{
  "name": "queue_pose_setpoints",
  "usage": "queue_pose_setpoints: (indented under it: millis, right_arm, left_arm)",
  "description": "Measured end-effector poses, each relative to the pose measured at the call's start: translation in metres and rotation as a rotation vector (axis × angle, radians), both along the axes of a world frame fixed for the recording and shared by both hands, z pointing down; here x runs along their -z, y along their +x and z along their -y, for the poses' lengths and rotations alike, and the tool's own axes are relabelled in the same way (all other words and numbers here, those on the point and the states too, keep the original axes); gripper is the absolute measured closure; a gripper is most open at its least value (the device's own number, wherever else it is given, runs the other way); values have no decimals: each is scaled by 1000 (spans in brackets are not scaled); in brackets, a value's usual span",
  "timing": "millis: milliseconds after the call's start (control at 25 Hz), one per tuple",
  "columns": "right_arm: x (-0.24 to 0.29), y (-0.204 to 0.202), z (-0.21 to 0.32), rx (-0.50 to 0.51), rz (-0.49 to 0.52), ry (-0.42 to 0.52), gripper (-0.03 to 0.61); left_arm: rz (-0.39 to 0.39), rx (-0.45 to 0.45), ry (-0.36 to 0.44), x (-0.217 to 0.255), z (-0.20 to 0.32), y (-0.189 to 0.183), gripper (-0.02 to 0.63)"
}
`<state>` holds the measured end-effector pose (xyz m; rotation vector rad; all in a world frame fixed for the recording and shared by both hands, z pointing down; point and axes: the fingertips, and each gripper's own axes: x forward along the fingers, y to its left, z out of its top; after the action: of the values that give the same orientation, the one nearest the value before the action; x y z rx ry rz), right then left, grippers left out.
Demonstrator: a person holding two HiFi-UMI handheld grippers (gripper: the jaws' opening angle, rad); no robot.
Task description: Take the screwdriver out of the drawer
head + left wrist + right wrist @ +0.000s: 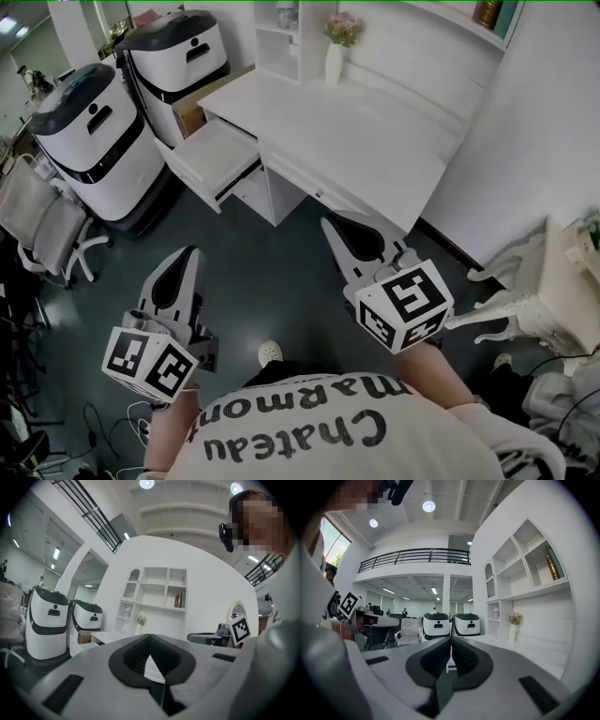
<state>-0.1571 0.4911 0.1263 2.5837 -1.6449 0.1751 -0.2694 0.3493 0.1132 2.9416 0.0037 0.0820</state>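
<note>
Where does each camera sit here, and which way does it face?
Head view: on the person's head, steeply down at the desk, open drawer and floor; shows the left gripper, right gripper and shirt.
Left gripper view: on that gripper, along its shut fingers toward the shelves; right gripper at right.
Right gripper view: on that gripper, along its shut fingers toward two white machines.
Shared: all three show the flower vase.

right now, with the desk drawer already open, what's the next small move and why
Probably step forward and bring the left gripper over the open drawer of the white desk. Both it and the right gripper hang short of the desk, jaws together on nothing, and no screwdriver shows in the drawer from here.
</note>
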Motion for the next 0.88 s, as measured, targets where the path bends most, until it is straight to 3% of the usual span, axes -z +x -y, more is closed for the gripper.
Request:
queue_pose_setpoints:
  millis: [520,880]
  right_arm:
    - [13,63,95,-126,4,43,551]
    - [-10,88,129,-146,62,6,551]
  left_arm:
    - [-17,-140,53,20,104,67,591]
    - [-1,-150,11,-3,142,99,591]
